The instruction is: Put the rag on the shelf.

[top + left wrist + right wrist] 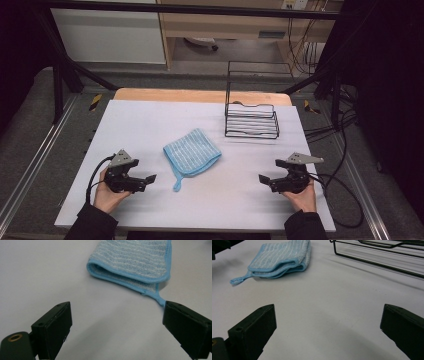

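A folded light-blue striped cloth lies flat in the middle of the white table, its hanging loop trailing toward the front. My left gripper rests low at the front left, open and empty, aimed at the cloth. In the left gripper view the cloth lies ahead of the left gripper, and the loop ends just beside one jaw. At the front right, my right gripper is open and empty. The right gripper view shows the cloth far ahead of the right gripper, to the left.
A black wire rack stands at the back right of the table, its lower bars crossing the top right of the right gripper view. Cables trail off the table's right side. Bare table surface lies between both grippers.
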### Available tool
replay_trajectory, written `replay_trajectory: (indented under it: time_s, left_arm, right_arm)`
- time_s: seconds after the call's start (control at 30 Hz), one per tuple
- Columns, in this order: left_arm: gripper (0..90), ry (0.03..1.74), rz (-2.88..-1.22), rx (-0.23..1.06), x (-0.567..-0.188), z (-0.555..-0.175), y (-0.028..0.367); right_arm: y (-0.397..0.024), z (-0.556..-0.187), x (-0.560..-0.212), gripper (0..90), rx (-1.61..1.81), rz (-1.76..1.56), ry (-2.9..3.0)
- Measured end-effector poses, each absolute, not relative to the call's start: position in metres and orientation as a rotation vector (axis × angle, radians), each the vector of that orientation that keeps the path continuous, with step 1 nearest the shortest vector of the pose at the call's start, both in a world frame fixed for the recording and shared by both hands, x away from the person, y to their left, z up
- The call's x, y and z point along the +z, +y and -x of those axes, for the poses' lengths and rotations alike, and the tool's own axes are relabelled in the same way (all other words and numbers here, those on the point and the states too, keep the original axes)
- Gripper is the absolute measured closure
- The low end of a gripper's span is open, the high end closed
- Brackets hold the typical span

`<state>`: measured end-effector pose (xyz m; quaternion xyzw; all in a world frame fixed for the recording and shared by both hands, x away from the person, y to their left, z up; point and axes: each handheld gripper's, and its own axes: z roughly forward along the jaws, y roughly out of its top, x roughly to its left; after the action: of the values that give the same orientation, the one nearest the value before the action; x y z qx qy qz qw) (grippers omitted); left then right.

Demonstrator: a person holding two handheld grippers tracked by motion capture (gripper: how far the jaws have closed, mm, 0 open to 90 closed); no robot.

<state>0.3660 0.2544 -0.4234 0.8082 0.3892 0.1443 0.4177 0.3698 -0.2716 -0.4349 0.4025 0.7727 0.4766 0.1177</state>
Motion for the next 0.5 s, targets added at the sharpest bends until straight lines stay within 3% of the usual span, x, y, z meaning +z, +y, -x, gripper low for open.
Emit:
replay_trajectory:
  time_s: [0.5]
  left_arm:
    - [13.6,0.91,-2.12,0.349,-0.413,-0.37,0.206]
  right_arm:
    - [-0.271,-0.37,-0.436,1.2,1.38,-1.174,2.27]
